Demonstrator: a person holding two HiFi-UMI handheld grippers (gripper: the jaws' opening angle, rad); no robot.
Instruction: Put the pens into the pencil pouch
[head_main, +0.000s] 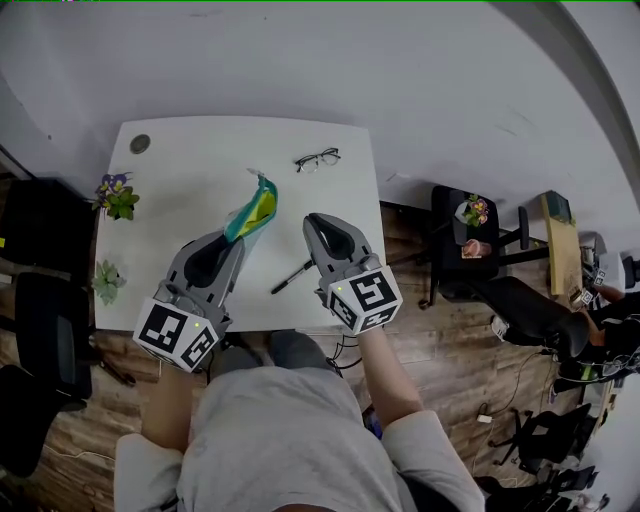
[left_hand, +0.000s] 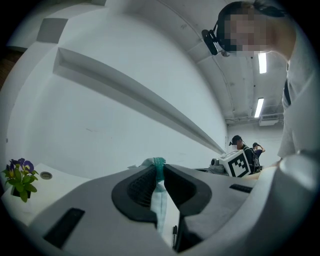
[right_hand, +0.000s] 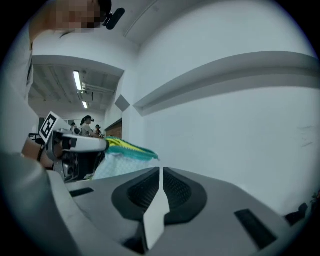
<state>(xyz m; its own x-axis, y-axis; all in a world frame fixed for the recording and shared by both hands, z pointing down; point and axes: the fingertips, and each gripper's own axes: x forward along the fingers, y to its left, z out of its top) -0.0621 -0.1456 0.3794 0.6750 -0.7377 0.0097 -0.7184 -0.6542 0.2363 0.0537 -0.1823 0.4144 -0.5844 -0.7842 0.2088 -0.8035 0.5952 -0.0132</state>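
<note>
Left hand-held gripper (left_hand: 157, 172): jaws clamped on the rim of the teal fabric pencil pouch with a yellow lining (head_main: 254, 208), which it holds out over the middle of the white rectangular tabletop (head_main: 200, 160).
Right hand-held gripper (right_hand: 161, 175): jaws pressed together with nothing between them; only a thin slit of tabletop shows through.
Pen: 1 slim black pen (head_main: 292, 277) lies flat near the front edge of the tabletop. It sits between the 2 grippers, just beside the right one and apart from the pouch.
Pouch contents: the yellow lining shows, so the mouth seems open. The view inside is poor, and whether any pen is already in there cannot be told.
Done: the pouch is gripped and held ready, by my reading.
Left to do: at least 1 pen is outside. The right hand-held gripper would need to open, take that pen and feed it into the mouth.
Other things: black-framed glasses (head_main: 317, 159) lie near the far edge, well apart from the work.
</note>
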